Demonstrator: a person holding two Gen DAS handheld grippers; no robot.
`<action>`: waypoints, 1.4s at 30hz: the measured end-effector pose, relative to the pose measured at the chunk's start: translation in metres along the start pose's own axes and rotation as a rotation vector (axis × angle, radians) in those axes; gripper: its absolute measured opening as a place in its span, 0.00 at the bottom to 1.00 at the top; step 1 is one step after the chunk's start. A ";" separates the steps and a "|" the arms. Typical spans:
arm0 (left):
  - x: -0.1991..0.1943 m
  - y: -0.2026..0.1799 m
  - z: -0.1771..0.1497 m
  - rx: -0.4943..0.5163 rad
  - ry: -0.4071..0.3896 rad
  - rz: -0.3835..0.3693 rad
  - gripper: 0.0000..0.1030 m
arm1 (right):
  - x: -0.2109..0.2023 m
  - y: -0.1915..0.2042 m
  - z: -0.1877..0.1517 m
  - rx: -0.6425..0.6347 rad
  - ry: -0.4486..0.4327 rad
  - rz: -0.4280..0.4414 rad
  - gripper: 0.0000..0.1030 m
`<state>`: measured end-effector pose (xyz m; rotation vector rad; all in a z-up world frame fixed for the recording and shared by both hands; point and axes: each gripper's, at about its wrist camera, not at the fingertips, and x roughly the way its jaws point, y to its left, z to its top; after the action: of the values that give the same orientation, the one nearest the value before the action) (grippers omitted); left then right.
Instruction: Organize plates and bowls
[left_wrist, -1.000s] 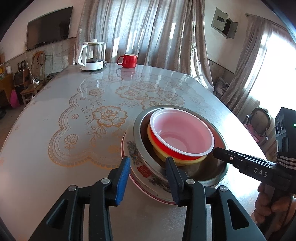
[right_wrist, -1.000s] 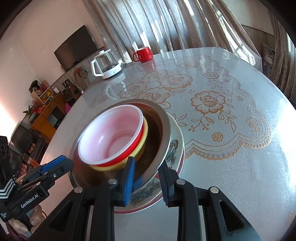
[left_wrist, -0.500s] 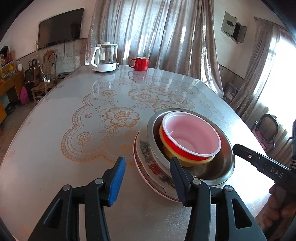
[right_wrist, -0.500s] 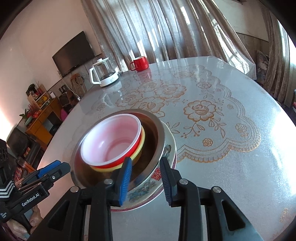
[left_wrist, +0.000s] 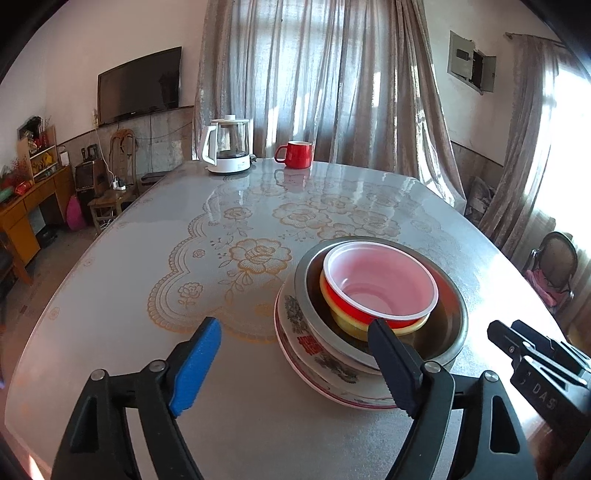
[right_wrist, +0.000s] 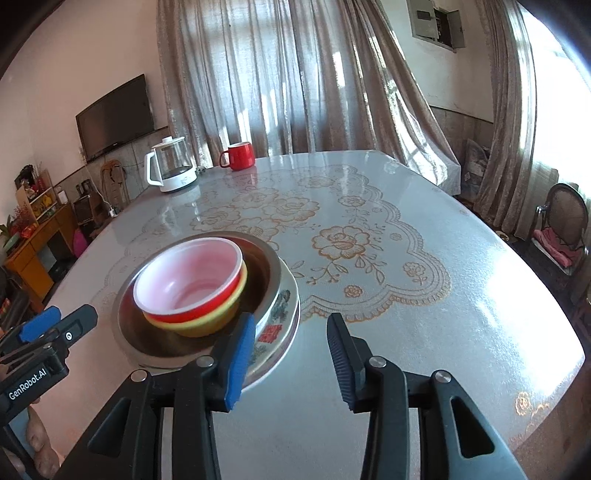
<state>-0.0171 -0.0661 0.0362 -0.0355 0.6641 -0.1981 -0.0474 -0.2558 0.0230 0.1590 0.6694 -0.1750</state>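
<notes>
1. The table (left_wrist: 122, 295) carries a glossy cover printed with gold roses and scalloped borders; it fills most of both wrist views.
2. The curtains (left_wrist: 314, 85) hang across the window behind the table's far edge. A television (left_wrist: 140, 86) is mounted on the wall to the left of them.
3. The stack of dishes stands on the near part of the table. Its base is a patterned plate (left_wrist: 314, 350) with a red rim and a red character on its border.
4. A steel bowl (left_wrist: 448, 332) sits on the plate and holds the smaller bowls.
5. A yellow bowl (right_wrist: 218, 314) is nested inside the steel bowl, off-centre toward one wall.
6. A red bowl (left_wrist: 380, 284) with a white rim and pale interior is nested in the yellow bowl, uppermost in the stack.
7. The left gripper (left_wrist: 295, 354) has its jaws wide apart and opening. The plate's near edge lies between them; neither pad presses on it.
8. The right gripper (right_wrist: 291, 347) has its jaws apart and opening. Its blue pad is just beside the plate's rim, and bare table shows in the gap.
9. A kettle (left_wrist: 229, 146) with a white handle and base stands at the far edge, with a red mug (left_wrist: 297, 154) near it.
</notes>
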 end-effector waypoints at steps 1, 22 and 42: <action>-0.001 -0.002 0.000 0.002 -0.005 0.001 0.92 | -0.001 0.000 -0.002 -0.004 -0.003 -0.014 0.39; 0.000 -0.016 -0.005 0.050 -0.013 0.042 1.00 | -0.003 0.012 -0.007 -0.061 -0.040 -0.027 0.44; 0.000 -0.018 -0.005 0.053 -0.015 0.043 1.00 | -0.002 0.013 -0.007 -0.060 -0.040 -0.024 0.44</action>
<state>-0.0236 -0.0838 0.0338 0.0279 0.6439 -0.1733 -0.0505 -0.2420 0.0198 0.0891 0.6367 -0.1808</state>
